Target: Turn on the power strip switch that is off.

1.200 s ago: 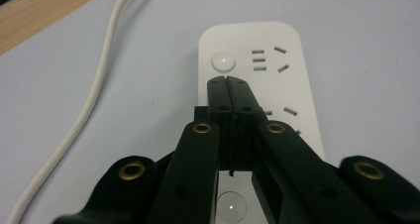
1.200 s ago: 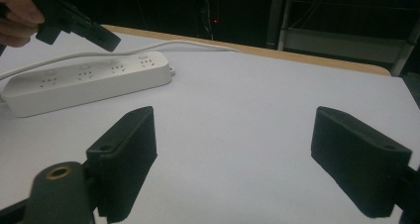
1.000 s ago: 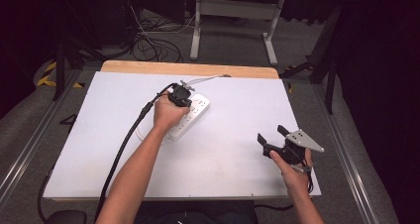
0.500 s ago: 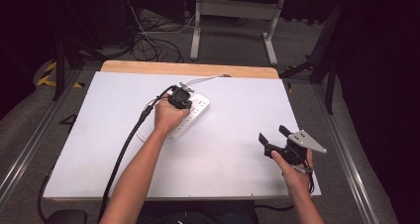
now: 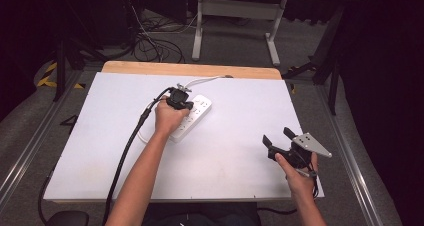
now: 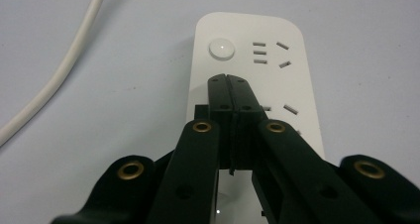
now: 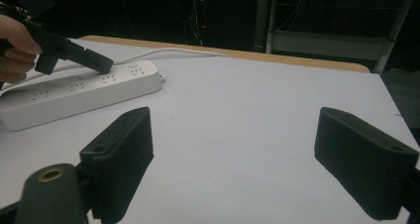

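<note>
The left gripper [image 5: 181, 99], jaws pressed together with nothing between them, sits over the white power strip [image 5: 192, 118], tips just short of its round button [image 6: 221, 49]; the strip lies near the table [image 5: 100, 136] centre, cord [image 5: 202, 80] leaving toward twelve o'clock; at four o'clock, well apart, the right gripper [image 5: 276, 137] hangs wide open, empty.
</note>
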`<action>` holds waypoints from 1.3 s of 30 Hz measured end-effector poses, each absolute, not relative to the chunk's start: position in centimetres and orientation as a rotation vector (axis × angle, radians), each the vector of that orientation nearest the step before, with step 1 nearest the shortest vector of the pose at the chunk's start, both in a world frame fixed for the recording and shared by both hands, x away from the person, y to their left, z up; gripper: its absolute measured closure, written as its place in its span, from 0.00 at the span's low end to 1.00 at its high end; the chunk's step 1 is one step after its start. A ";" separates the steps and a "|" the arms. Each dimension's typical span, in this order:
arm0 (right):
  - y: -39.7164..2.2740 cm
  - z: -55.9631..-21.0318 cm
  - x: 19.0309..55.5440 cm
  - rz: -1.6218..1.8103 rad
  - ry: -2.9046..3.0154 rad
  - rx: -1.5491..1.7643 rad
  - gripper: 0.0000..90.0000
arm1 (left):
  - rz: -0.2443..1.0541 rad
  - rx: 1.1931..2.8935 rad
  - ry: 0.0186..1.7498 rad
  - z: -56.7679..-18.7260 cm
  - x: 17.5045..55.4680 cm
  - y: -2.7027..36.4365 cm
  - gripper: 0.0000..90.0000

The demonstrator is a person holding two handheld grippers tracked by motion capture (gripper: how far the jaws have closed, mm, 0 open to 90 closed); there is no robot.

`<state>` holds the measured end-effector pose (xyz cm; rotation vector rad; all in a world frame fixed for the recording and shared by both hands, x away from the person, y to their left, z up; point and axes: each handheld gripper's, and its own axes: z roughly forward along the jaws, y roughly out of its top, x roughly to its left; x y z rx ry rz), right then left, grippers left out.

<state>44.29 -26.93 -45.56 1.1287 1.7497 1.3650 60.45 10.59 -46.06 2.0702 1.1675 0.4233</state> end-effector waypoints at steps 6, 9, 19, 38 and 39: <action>-27.0 -45.6 44.3 1.361 1.753 1.129 0.17 | 0.447 2.085 1.166 -46.0 60.4 10.3 1.00; -27.0 -45.7 44.2 1.362 1.756 1.127 0.17 | 0.444 2.089 1.169 -45.9 60.4 10.3 1.00; -26.9 -45.8 44.3 1.354 1.765 1.127 0.17 | 0.458 2.088 1.169 -46.0 60.3 10.2 1.00; -26.8 -46.1 44.6 1.349 1.781 1.134 0.18 | 0.377 2.032 1.177 -46.0 60.7 10.9 1.00; -26.8 -46.1 44.6 1.349 1.781 1.134 0.18 | 0.377 2.032 1.177 -46.0 60.7 10.9 1.00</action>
